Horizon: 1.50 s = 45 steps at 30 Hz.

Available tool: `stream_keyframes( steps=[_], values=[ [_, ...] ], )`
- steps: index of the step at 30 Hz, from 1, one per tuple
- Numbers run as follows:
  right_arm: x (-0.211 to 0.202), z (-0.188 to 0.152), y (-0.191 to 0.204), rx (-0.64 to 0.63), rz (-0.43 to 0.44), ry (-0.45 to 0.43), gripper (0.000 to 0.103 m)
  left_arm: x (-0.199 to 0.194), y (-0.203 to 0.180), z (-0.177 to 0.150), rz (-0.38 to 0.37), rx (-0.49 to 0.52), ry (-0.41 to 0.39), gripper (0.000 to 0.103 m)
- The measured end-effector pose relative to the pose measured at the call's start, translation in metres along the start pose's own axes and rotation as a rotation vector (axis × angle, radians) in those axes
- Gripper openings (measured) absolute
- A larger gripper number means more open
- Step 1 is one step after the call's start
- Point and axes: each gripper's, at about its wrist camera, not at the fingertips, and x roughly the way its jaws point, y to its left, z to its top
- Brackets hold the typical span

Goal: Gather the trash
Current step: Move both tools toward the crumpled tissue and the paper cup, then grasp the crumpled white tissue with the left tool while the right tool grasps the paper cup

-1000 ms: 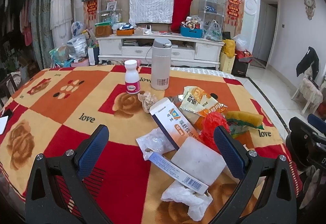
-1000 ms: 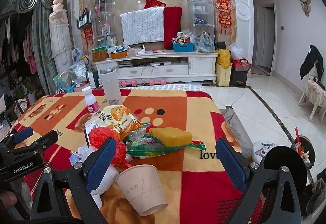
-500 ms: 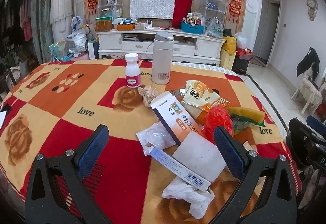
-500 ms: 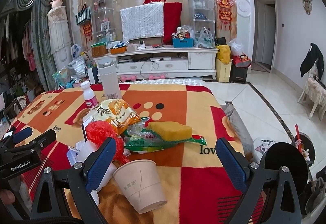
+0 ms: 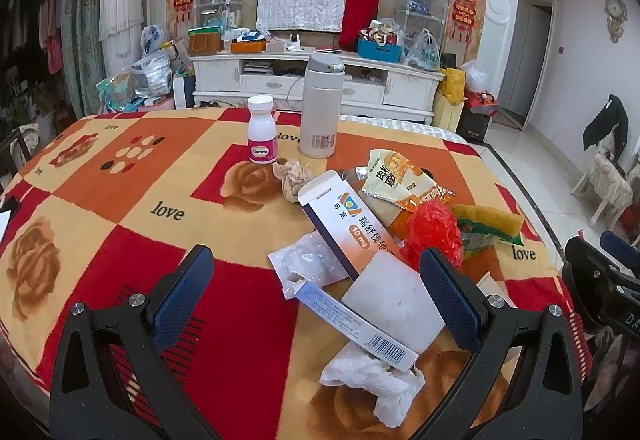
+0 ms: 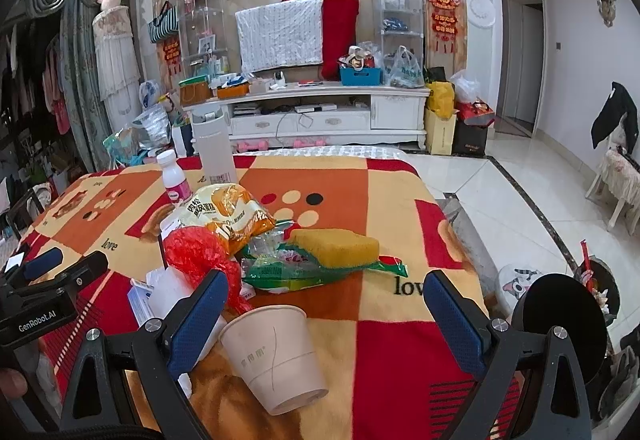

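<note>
right wrist view: i am holding the right gripper (image 6: 326, 314) over the near edge of the table (image 6: 400, 352), fingers spread wide and empty, with the paper cup (image 6: 276, 356) lying on its side between them, mouth facing far. the left gripper (image 5: 316, 294) is hovering spread and empty too, above the near boxes (image 5: 352, 314) and tissue (image 5: 374, 384). the trash is piled mid-table: red bag (image 6: 196, 252), snack packet (image 6: 226, 214), green wrapper (image 6: 316, 268) under a sponge (image 6: 334, 246). i am judging the cup the first pick; it crushes easily, so i'd be closing gently across its middle, not its rim.
</note>
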Motion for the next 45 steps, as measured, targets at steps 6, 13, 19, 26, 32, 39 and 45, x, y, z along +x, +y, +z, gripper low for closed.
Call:
stream_keyframes(
  steps=[6,13,19,26,32,39,45],
  values=[
    [0.004,-0.001,-0.001,0.002,0.004,0.016,0.097,0.001,0.005,-0.001,-0.001,-0.013,0.011,0.102],
    [0.009,-0.003,-0.002,-0.006,0.020,0.040,0.097,0.006,0.018,-0.006,0.005,-0.018,0.038,0.102],
    [0.019,-0.011,-0.003,0.008,0.101,0.101,0.097,0.011,0.030,-0.010,0.016,-0.024,0.066,0.102],
    [0.036,-0.027,0.005,-0.034,0.157,0.182,0.097,0.014,0.037,-0.023,-0.022,0.010,0.137,0.102],
    [0.050,-0.041,0.007,-0.044,0.208,0.236,0.097,0.016,0.020,-0.048,-0.123,0.074,0.236,0.102],
    [0.064,-0.051,0.007,-0.064,0.238,0.290,0.088,0.028,-0.003,-0.068,-0.159,0.133,0.296,0.102],
    [0.083,-0.055,0.010,-0.073,0.292,0.349,0.087,0.045,-0.015,-0.073,-0.181,0.138,0.328,0.091]
  ],
)
